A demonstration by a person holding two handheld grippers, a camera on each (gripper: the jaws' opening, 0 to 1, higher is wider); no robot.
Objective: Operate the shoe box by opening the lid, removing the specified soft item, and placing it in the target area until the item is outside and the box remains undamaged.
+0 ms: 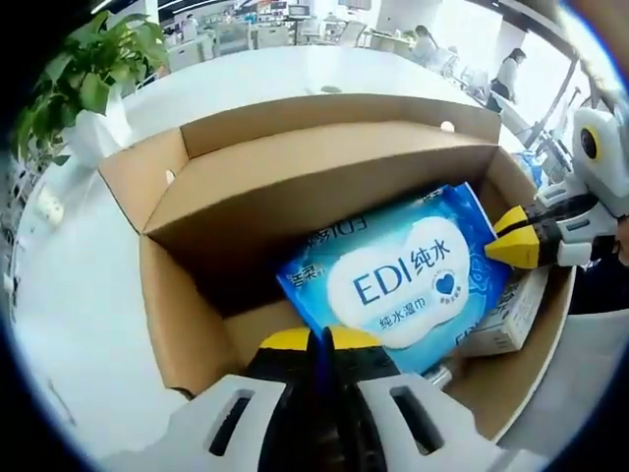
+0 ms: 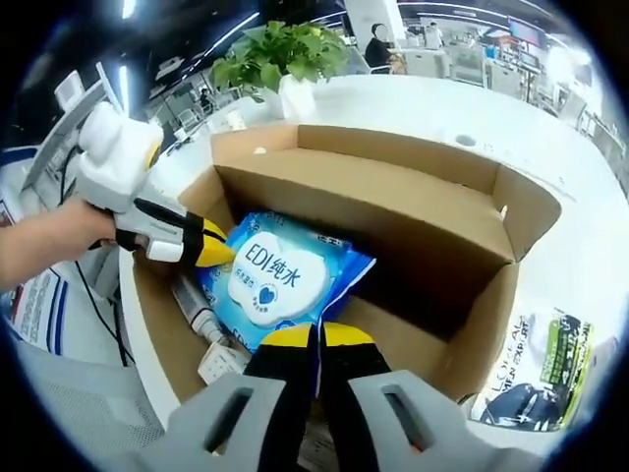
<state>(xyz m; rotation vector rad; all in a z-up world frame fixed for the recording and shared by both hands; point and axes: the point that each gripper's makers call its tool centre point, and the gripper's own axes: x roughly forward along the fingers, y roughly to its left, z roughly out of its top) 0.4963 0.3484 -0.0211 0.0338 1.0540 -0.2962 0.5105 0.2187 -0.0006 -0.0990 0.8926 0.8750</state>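
— Sitting where, the wipes pack (image 1: 408, 280)?

— Inside the open box (image 1: 206, 211) on the white desk (image 1: 79, 295), tilted, blue and white. The left gripper (image 1: 322, 339) has its yellow-tipped jaws together at the pack's near edge; the right gripper (image 2: 316, 336) likewise, jaws together on its edge.

— Anything else?

— A white carton (image 1: 511, 315) lies beside the pack. A potted plant (image 2: 280, 54) stands behind the box.

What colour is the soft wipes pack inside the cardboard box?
Blue with a white cloud-shaped label, clearest in the left gripper view: soft wipes pack.
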